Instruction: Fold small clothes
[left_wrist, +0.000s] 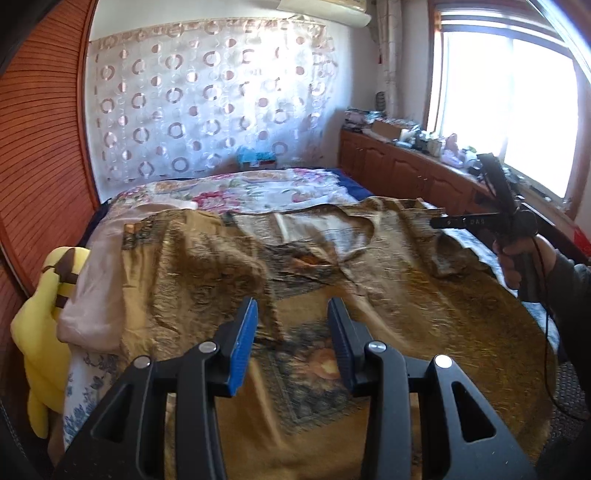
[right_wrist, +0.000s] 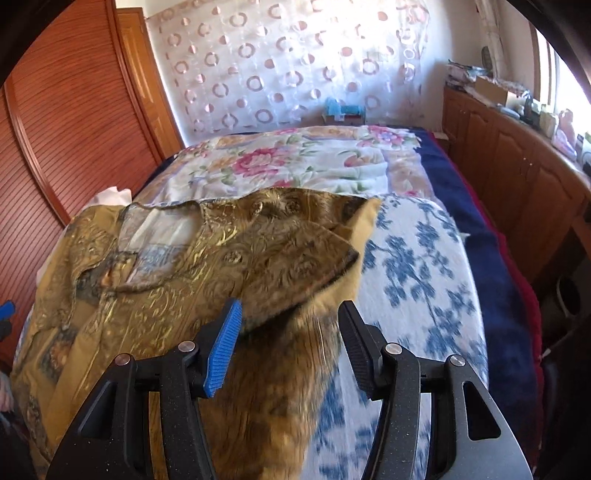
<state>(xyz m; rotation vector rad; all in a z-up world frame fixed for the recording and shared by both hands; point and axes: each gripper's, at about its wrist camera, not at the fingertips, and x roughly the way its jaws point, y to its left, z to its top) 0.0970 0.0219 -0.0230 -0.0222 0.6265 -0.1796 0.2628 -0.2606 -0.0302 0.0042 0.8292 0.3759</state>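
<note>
A gold-brown patterned garment (left_wrist: 369, 295) lies spread on the bed, its neck opening toward the far side. My left gripper (left_wrist: 293, 328) hovers low over the garment's near middle, jaws apart, nothing pinched between the blue pads. In the right wrist view the garment's sleeve side (right_wrist: 280, 254) is folded over into a rumpled flap. My right gripper (right_wrist: 290, 332) stands open around a blurred strip of that cloth, which runs between the jaws without being pressed. A person's hand (left_wrist: 517, 258) holds the right gripper's handle at the garment's right edge.
A yellow plush toy (left_wrist: 40, 332) and a pale pink cloth (left_wrist: 99, 288) sit at the bed's left edge. Under the garment lie a blue-and-white floral sheet (right_wrist: 424, 258) and a pink floral cover (right_wrist: 295, 162). A cluttered wooden cabinet (right_wrist: 517, 166) runs along the right; a wooden slatted door (right_wrist: 74, 110) stands left.
</note>
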